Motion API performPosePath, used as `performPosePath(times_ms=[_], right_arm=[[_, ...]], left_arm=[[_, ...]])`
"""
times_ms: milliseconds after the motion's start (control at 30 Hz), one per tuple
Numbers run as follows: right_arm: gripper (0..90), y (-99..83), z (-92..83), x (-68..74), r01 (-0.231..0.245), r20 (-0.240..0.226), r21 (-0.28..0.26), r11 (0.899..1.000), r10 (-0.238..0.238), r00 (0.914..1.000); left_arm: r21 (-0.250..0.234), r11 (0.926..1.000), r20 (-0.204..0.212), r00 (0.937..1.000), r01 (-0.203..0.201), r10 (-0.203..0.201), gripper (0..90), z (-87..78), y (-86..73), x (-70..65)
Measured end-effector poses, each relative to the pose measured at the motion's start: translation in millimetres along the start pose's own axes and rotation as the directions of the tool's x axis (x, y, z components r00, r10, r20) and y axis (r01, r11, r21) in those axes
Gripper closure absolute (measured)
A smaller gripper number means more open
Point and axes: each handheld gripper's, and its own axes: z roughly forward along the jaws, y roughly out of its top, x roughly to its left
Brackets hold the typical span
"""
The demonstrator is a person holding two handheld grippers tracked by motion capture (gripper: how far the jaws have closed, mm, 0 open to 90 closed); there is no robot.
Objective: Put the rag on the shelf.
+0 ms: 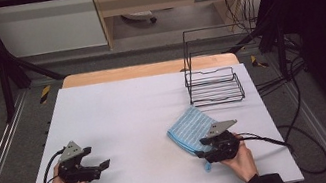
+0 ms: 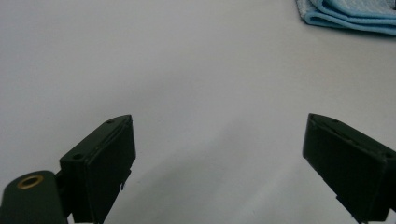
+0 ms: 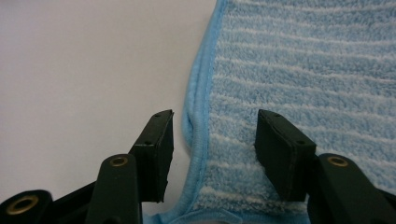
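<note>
White-covered table (image 1: 119, 114), wire rack (image 1: 213, 80) at back; left claw (image 1: 97, 157) spread, right claw (image 3: 212, 144) half-spread astride blue cloth (image 3: 299, 70) edge (not pinching).

grippers: left gripper (image 1: 97, 157) and right gripper (image 1: 200, 148) both matte black, grey triangle plates on top | brass screw holes | black cables | dark sleeves

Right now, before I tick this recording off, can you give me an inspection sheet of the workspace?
Surface: white sheet over a wooden table, flat.
Job's things: folded blue striped cloth lying on the sheet.
Clutter: black wire rack, upright behind the cloth.
Grippers: left hand-held gripper open over bare sheet; right hand-held gripper straddles the cloth's hemmed edge, jaws not pressing it.
Cables: one trails from each gripper; more on the floor at right.
Surroundings: black frame, wooden furniture behind.
</note>
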Motion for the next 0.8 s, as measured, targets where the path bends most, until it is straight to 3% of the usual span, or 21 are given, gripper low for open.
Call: performPosePath(times_ms=[367, 500, 667, 800], right_arm=[[53.1, -3.4, 8.0, 4.8, 0.075, 0.059, 0.019, 0.997, -0.076, 0.9954], [55.0, -5.2, 9.7, 7.1, 0.107, 0.079, 0.018, 0.994, -0.109, 0.9910], [59.6, -4.3, 12.0, 12.0, 0.177, 0.114, 0.045, 0.983, -0.181, 0.9769], [67.0, -3.8, 11.9, 11.1, 0.179, 0.117, 0.046, 0.983, -0.183, 0.9761]], left_arm=[[0.011, 0.9999, -0.005, 1.0000, -0.006, 0.006, 9.7, 0.7, -0.1, -0.3], [0.012, 0.9999, -0.004, 1.0000, -0.006, 0.006, 9.8, 0.9, -0.2, -0.2], [0.015, 0.9999, -0.005, 1.0000, -0.005, 0.005, 10.0, 1.3, -0.3, -0.3], [0.016, 0.9999, -0.004, 1.0000, -0.004, 0.004, 10.1, 1.4, -0.3, -0.3]])
